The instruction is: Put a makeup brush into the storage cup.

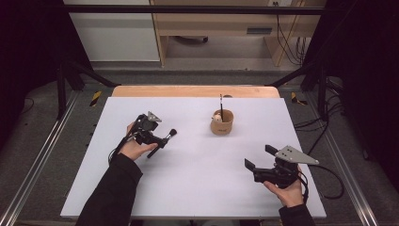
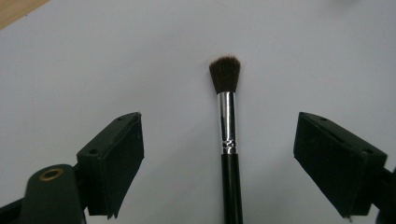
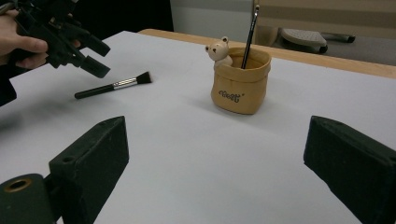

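Note:
A black-handled makeup brush (image 1: 168,135) with a silver ferrule and dark bristles lies flat on the white table (image 1: 197,183). My left gripper (image 1: 158,137) hovers just over it, open. The brush (image 2: 227,140) runs up the middle between the wide-apart jaws, touching neither. A tan bag-shaped holder (image 1: 222,123) with a small bear figure stands at the centre right, and a thin dark brush (image 1: 221,106) stands upright in it. My right gripper (image 1: 259,157) is open near the front right, with nothing between its jaws. It faces the holder (image 3: 240,86) and the lying brush (image 3: 114,86).
A wooden strip (image 1: 195,91) runs along the table's far edge. Metal frame rails (image 1: 40,155) flank both sides. A cabinet and cables (image 1: 287,42) stand beyond the table. White surface stretches between the two grippers.

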`<action>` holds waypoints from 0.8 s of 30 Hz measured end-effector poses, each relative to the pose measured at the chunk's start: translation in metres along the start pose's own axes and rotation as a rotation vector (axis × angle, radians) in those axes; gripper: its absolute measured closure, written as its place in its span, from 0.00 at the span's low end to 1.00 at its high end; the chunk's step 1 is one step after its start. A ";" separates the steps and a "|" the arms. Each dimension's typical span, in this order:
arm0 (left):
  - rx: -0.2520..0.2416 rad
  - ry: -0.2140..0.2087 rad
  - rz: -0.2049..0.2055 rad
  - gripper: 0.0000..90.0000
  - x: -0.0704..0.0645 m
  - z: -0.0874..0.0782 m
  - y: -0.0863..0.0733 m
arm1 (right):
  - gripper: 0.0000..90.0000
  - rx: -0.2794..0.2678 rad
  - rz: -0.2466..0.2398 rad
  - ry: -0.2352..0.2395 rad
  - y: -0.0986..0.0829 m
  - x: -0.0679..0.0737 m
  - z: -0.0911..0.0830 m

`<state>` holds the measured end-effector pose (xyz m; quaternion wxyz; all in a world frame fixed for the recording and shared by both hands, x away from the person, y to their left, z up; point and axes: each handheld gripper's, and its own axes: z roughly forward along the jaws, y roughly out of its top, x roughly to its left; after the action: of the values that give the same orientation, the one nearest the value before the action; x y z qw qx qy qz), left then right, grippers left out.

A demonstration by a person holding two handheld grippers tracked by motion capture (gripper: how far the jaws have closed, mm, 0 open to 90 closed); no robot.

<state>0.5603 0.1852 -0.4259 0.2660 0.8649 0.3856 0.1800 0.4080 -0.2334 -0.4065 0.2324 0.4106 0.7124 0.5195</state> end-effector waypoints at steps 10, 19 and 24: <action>0.092 0.006 0.015 0.21 0.002 0.018 0.002 | 0.08 0.005 -0.008 0.005 -0.001 0.000 0.001; 0.151 -0.028 0.019 0.33 0.003 0.027 0.001 | 0.08 0.008 -0.007 0.009 0.000 0.000 0.001; 0.183 -0.052 0.016 0.42 0.005 0.029 0.000 | 0.08 0.011 -0.007 0.011 -0.001 0.001 0.002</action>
<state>0.5784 0.1794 -0.4481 0.1944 0.8931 0.3866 0.1234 0.4087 -0.2316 -0.4078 0.2280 0.4067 0.7178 0.5171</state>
